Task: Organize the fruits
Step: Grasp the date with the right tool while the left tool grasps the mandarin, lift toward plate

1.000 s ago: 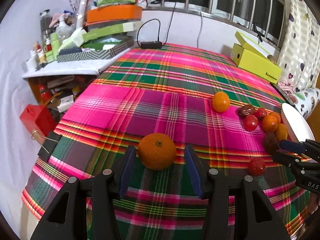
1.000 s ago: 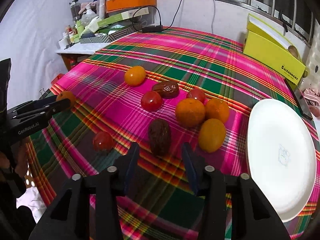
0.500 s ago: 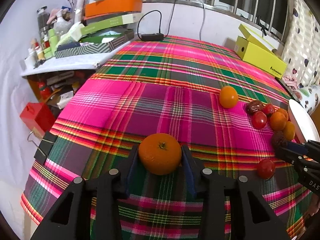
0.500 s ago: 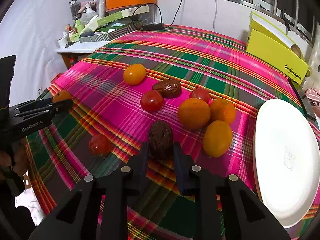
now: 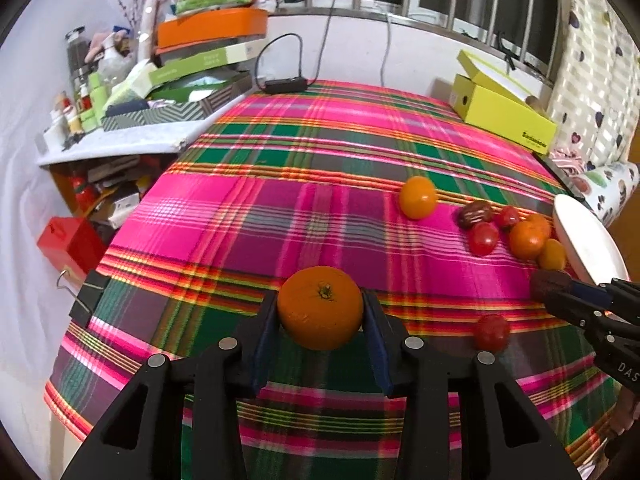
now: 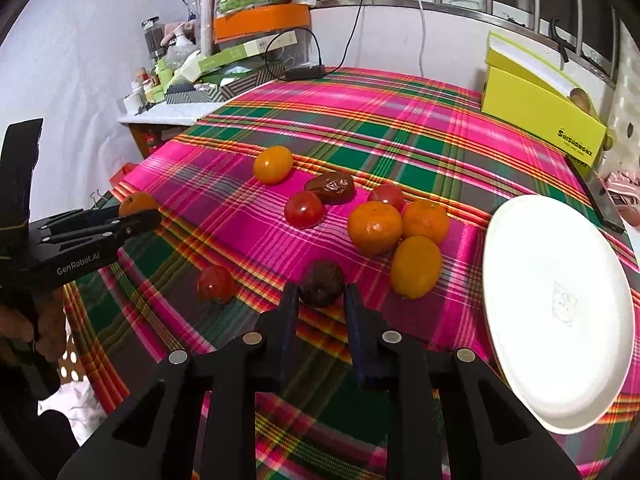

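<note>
Left wrist view: the left gripper [image 5: 320, 312] is clamped on a large orange [image 5: 320, 307], blue pads pressing both its sides, above the near left part of a pink and green plaid tablecloth [image 5: 256, 224]; a red tomato [image 5: 491, 332] lies to its right. Right wrist view: the right gripper [image 6: 322, 294] is closed around a dark brown wrinkled fruit [image 6: 322, 282], with a cluster of oranges [image 6: 375, 227] and tomatoes just beyond and an empty white plate [image 6: 556, 272] to the right.
</note>
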Demonstrator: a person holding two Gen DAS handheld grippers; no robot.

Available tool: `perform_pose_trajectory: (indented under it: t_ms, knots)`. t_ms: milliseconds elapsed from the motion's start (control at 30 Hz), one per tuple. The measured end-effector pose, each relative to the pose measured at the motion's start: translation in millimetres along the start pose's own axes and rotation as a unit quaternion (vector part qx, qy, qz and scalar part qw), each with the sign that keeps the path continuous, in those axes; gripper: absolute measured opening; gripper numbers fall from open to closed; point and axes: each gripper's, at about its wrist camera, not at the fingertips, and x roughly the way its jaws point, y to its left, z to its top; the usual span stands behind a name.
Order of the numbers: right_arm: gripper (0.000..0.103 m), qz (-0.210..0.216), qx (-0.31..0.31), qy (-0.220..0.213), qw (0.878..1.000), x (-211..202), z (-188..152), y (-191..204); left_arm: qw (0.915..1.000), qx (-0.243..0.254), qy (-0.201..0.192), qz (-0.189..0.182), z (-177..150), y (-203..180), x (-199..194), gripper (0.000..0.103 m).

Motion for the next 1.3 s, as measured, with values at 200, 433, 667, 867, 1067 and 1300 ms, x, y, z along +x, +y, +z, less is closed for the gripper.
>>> perform_pose_trajectory:
  t_ms: [200,433,667,867,1067,1300]
  knots:
    - [0.024,-0.005,0.017,-0.019,1.0,-19,-3,-11,0.9995,0.02,-0.008,-0.023,3,-25,-11,0.051]
    - [0.024,-0.031,0.048,-0.039,0.998,-42,-10,-36,0.9966,0.053,-0.017,-0.061,11,-63,-19,0.051]
    - [0.024,-0.069,0.09,-0.049,0.992,-62,-23,-77,0.9895,0.092,-0.017,-0.11,18,-110,-22,0.051]
    - [0.024,-0.099,0.123,-0.053,0.986,-75,-33,-110,0.9811,0.125,-0.006,-0.148,22,-150,-17,0.051]
    - [0.024,-0.119,0.139,-0.053,0.982,-80,-38,-135,0.9736,0.15,-0.002,-0.172,28,-187,-11,0.051]
    - [0.024,-0.128,0.153,-0.047,0.979,-75,-41,-162,0.9666,0.171,0.005,-0.191,36,-221,2,0.051]
